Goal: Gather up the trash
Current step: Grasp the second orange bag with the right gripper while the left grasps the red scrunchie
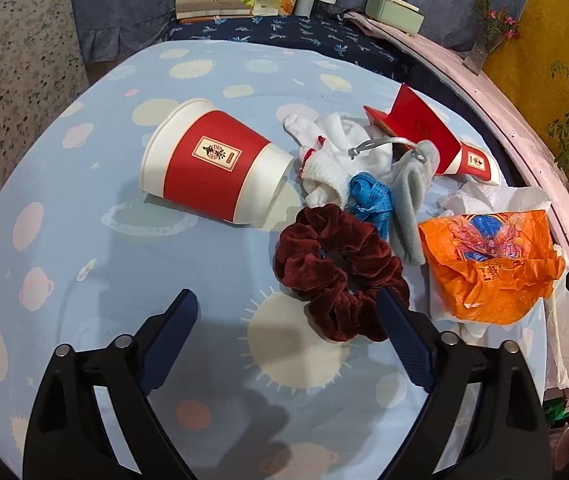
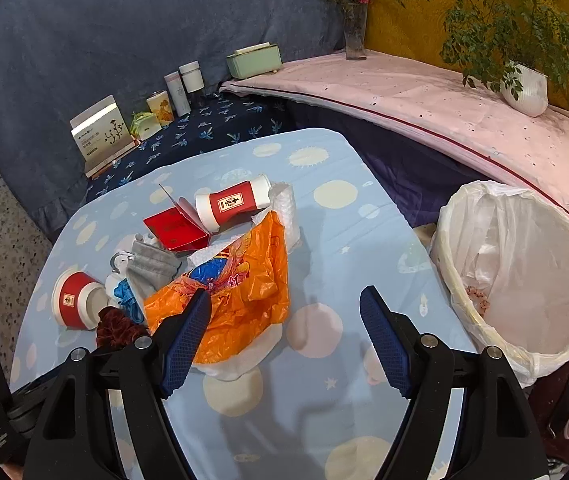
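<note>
A pile lies on the blue patterned table (image 1: 84,240). A red and white paper cup (image 1: 212,164) lies on its side; it also shows in the right wrist view (image 2: 76,300). A second cup (image 2: 236,202) lies by a red card box (image 2: 176,230). An orange plastic bag (image 1: 488,264) (image 2: 236,288) rests on white paper. A dark red scrunchie (image 1: 336,276), white socks (image 1: 332,148), grey cloth (image 1: 412,192) and blue ribbon (image 1: 372,200) lie between. My left gripper (image 1: 288,300) is open and empty, near the scrunchie. My right gripper (image 2: 284,300) is open and empty, beside the orange bag.
A white-lined bin (image 2: 524,276) stands right of the table. Boxes and bottles (image 2: 176,96) line the back on a dark cloth. A pink ledge (image 2: 444,120) carries a vase (image 2: 354,28) and a potted plant (image 2: 524,88).
</note>
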`<action>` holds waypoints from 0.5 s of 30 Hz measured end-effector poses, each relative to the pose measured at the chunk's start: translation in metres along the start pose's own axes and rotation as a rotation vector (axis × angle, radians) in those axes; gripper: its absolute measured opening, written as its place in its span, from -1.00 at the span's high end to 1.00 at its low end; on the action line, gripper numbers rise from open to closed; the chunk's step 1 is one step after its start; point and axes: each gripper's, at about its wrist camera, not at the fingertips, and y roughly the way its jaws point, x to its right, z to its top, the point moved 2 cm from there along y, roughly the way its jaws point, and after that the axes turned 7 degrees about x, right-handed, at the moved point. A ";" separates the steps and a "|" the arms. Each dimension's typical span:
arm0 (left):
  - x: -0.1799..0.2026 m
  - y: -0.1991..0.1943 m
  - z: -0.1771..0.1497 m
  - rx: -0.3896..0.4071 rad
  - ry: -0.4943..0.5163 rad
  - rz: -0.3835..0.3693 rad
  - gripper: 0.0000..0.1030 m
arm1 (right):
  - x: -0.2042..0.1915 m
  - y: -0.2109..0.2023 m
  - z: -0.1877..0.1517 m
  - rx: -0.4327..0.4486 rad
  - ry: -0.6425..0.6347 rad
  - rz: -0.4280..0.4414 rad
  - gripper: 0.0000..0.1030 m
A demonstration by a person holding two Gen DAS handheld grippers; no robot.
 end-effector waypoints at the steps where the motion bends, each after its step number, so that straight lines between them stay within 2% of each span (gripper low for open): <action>1: -0.001 0.003 0.000 -0.007 0.001 -0.002 -0.53 | -0.001 0.003 0.000 -0.004 0.000 -0.001 -0.43; 6: -0.004 0.013 0.003 -0.023 -0.003 -0.015 -0.31 | -0.006 0.020 -0.001 -0.029 0.000 -0.001 -0.43; 9: -0.002 0.015 0.005 -0.022 0.019 -0.029 -0.06 | -0.010 0.029 -0.004 -0.046 -0.005 0.006 -0.29; 11: 0.000 0.017 0.006 -0.027 0.028 -0.048 0.30 | -0.013 0.034 -0.006 -0.063 -0.014 0.009 0.05; 12: 0.002 0.017 0.006 -0.031 0.034 -0.065 0.41 | -0.014 0.036 -0.008 -0.075 -0.018 0.016 0.17; 13: 0.004 0.016 0.006 -0.034 0.039 -0.080 0.56 | -0.015 0.038 -0.010 -0.086 -0.020 0.023 0.41; 14: 0.006 0.015 0.006 -0.031 0.043 -0.078 0.60 | -0.017 0.038 -0.012 -0.093 -0.023 0.028 0.61; 15: 0.008 0.013 0.005 -0.024 0.051 -0.077 0.63 | -0.018 0.038 -0.013 -0.096 -0.028 0.030 0.67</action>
